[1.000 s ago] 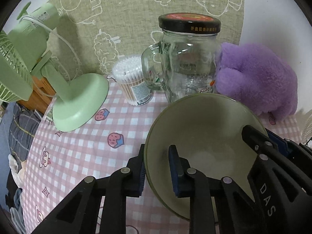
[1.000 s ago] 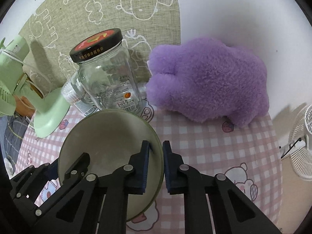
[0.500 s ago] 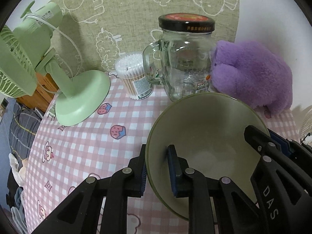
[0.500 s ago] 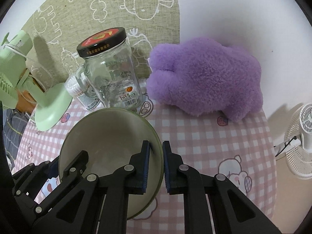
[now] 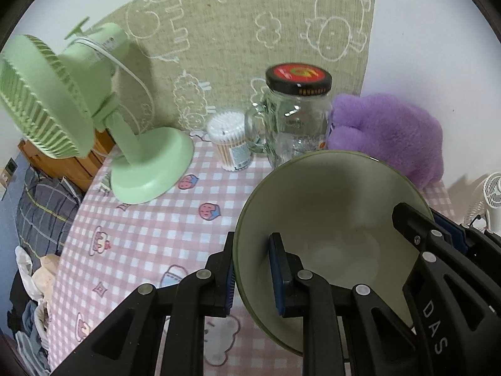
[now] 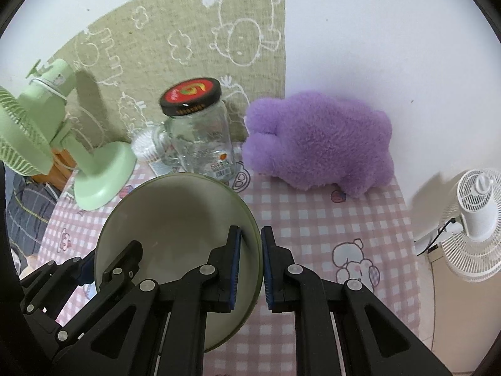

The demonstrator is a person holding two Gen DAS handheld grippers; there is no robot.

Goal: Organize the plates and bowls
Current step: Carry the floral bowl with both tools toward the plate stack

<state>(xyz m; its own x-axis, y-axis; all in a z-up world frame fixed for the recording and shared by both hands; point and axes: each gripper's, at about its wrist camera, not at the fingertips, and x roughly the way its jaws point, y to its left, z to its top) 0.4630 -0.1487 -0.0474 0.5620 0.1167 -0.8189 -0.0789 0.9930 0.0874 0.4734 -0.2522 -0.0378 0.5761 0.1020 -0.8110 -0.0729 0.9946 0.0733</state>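
Observation:
An olive-green bowl (image 5: 328, 206) with a pale inside hangs above the pink checked tablecloth (image 5: 141, 235), held from both sides. My left gripper (image 5: 252, 244) is shut on the bowl's left rim, one blue pad outside the wall and one inside. My right gripper (image 6: 250, 241) is shut on the opposite rim of the same bowl (image 6: 175, 213). Each view shows the other gripper across the bowl. The bowl holds nothing.
At the back stand a glass jar (image 5: 297, 116) with a black-and-red lid, a tub of cotton swabs (image 5: 228, 141), a green desk fan (image 5: 94, 119) and a purple plush toy (image 6: 322, 144). A white fan (image 6: 476, 219) stands beyond the table's right edge.
Both grippers have risen with the bowl between them and drawn back from the wall. The jar, fan and plush toy now sit smaller and lower beneath the bowl.

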